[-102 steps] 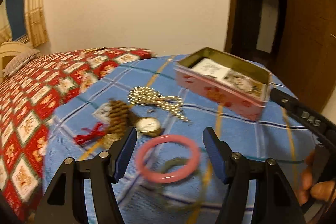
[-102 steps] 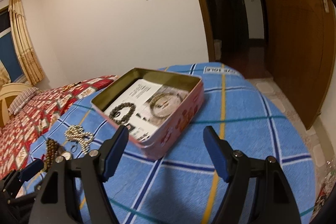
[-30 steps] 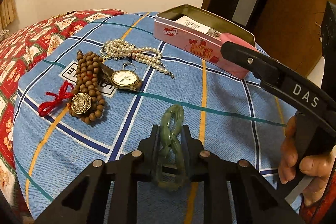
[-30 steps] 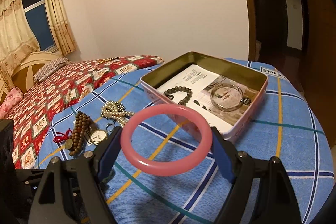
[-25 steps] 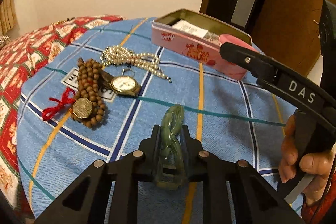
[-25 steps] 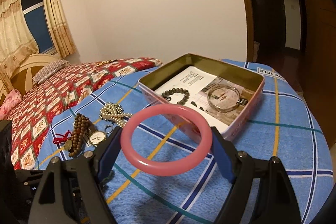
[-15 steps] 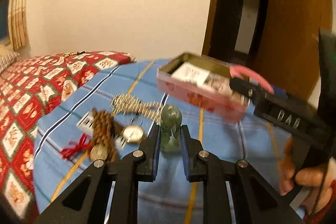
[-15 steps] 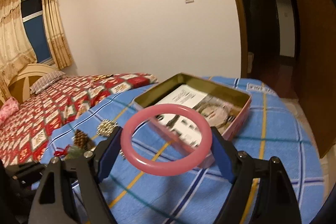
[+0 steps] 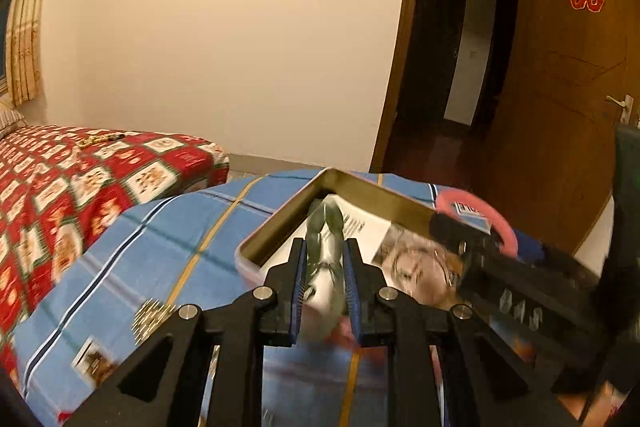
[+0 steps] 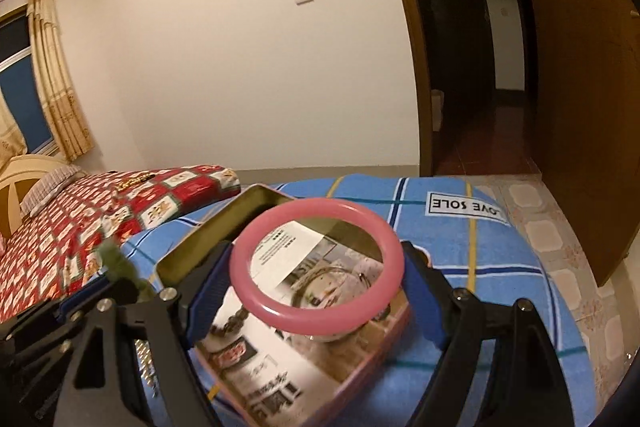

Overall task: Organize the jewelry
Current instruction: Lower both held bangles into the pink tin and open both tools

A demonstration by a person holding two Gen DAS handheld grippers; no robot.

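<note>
The green bangle (image 9: 325, 227), blurred, stands on edge clamped in the nearly closed left tool (image 9: 325, 263), over the open tin's (image 9: 384, 193) near corner. Only the right view shows the pink bangle (image 10: 316, 263) whole, gripped across its width by the wide-spread right tool (image 10: 318, 279) at the tin's 12 o'clock end. Beads (image 9: 150, 317) at 8 o'clock smear on the blue surface (image 9: 168, 239).

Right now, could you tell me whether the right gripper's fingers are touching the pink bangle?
Touching. The right wrist view shows the pink bangle held off the tin with both blue pads of the right gripper pressed against its outer rim.
</note>
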